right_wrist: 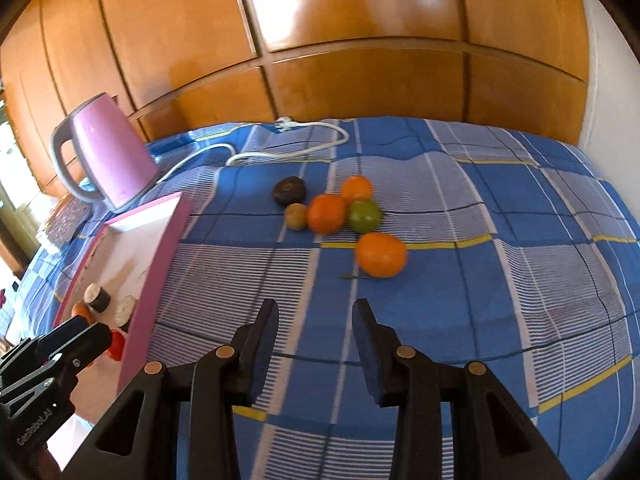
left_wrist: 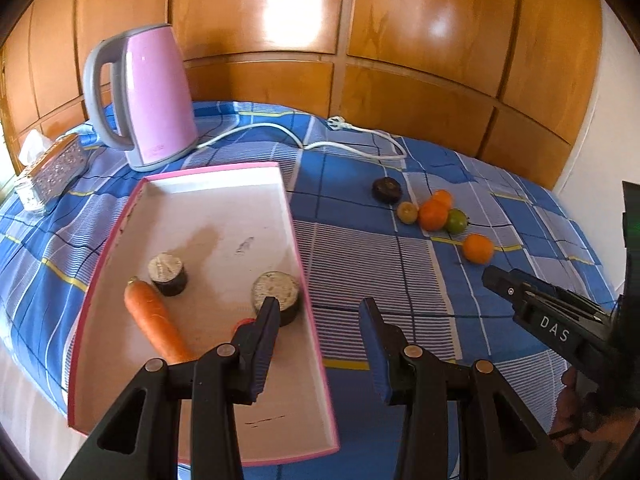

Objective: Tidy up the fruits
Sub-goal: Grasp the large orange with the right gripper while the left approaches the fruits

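Surface: you are working over a table (right_wrist: 460,208) covered in a blue checked cloth, with wooden panelled doors (left_wrist: 360,20) behind it.
Landmark: the pink-rimmed tray (left_wrist: 224,216) lies in front of the pink kettle (left_wrist: 156,96); every place below is given from the tray.
Fruit cluster: well to the tray's right, out on the cloth, lie three oranges (right_wrist: 381,255), one green fruit (right_wrist: 363,215), one small yellowish fruit (right_wrist: 296,216) and one dark round fruit (right_wrist: 290,191). Most of them touch or nearly touch, so a clean grasp looks easiest on the orange nearest you.
In the tray: one carrot (left_wrist: 154,320), two dark cut stubs (left_wrist: 168,274) and a small red thing, mostly hidden.
Left gripper (left_wrist: 318,312): jaws spread and empty, poised over the tray's right wall, probably ready to receive or steady.
Right gripper (right_wrist: 316,314): jaws apart, nothing held, pointed at the fruit from short of it.
Beyond the tray: a tissue box (left_wrist: 48,168) at its far left, and the kettle's white cord (left_wrist: 304,140).
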A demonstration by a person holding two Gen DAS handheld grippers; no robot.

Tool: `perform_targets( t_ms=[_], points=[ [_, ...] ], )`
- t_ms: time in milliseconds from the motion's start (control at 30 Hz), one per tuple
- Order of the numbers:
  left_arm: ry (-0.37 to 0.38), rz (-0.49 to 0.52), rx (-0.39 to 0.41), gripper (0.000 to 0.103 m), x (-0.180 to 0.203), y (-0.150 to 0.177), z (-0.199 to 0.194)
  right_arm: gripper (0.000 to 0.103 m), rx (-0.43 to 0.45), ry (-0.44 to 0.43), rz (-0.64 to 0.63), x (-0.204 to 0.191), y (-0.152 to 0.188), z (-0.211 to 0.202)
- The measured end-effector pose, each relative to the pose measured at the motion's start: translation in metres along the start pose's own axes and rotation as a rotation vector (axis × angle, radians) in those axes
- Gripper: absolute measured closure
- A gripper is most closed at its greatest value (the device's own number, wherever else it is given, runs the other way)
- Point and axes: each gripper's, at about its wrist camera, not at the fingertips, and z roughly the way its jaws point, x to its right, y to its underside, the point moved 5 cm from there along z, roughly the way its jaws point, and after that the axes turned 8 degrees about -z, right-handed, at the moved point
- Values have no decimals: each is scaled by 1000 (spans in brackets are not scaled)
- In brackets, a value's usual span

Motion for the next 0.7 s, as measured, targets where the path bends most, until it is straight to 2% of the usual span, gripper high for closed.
perform_targets(
  t_ms=[367,600,633,700],
  points=[
    [41,56,-36,61,29,4,19,64,-53,64,86,48,16,15],
    [71,79,-63,61,43,4,30,63,-67,41,61,51,7,31],
    [74,79,-66,61,44,4,31,59,-69,40,54,50,5,34],
    [79,79,-71,61,48,2,34,57,-77,37,37,49,0,42]
  ],
)
